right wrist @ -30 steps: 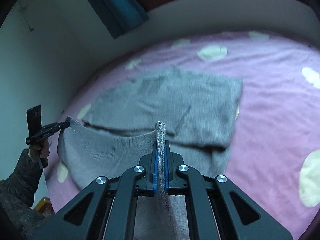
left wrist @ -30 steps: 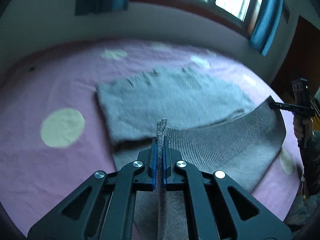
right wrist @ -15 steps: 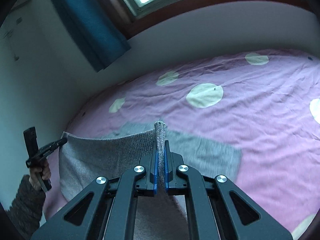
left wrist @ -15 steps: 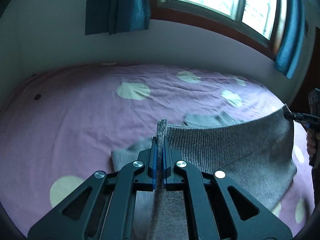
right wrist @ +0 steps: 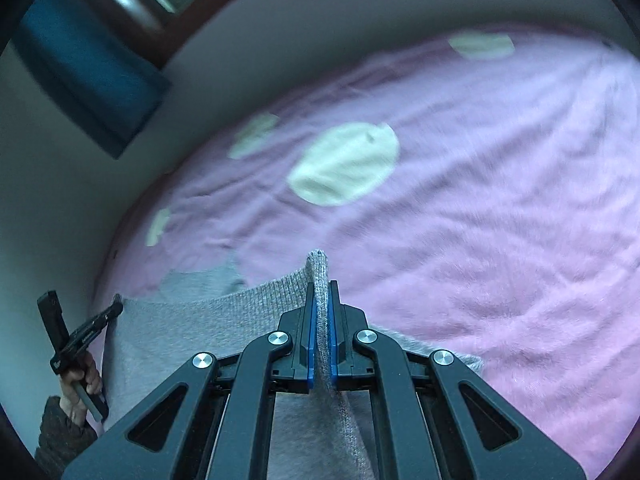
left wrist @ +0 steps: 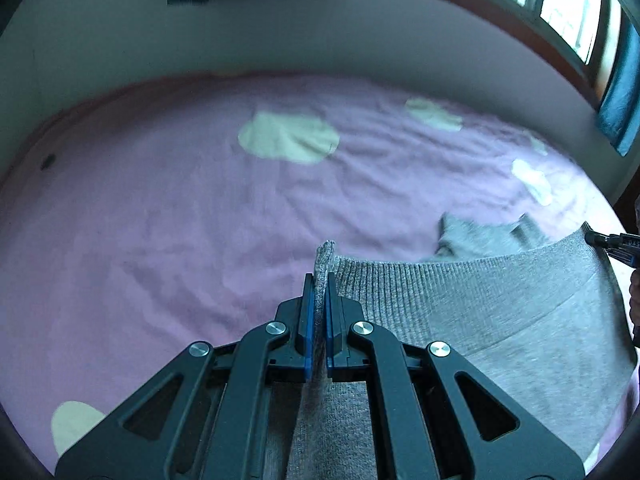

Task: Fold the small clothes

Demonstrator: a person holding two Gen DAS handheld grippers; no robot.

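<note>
A grey knit sweater (left wrist: 480,312) lies on a pink bed with its ribbed hem lifted and stretched between both grippers. My left gripper (left wrist: 319,280) is shut on one hem corner, with a fold of knit sticking up between the blue pads. My right gripper (right wrist: 321,288) is shut on the other corner of the sweater (right wrist: 192,344) in the same way. Each gripper shows in the other's view, the right one (left wrist: 612,240) at the right edge, the left one (right wrist: 108,316) at the lower left. The far part of the sweater (left wrist: 480,236) lies flat beyond the hem.
The pink bedsheet (left wrist: 180,220) with pale dots (right wrist: 344,164) fills both views. A grey wall (left wrist: 280,40), a window and blue curtains (right wrist: 88,72) stand behind the bed. The person's hand and sleeve (right wrist: 72,400) are at the lower left of the right wrist view.
Both grippers have carried the lifted hem forward over the sweater's body toward the far end. Most of the flat part is now hidden behind the raised hem.
</note>
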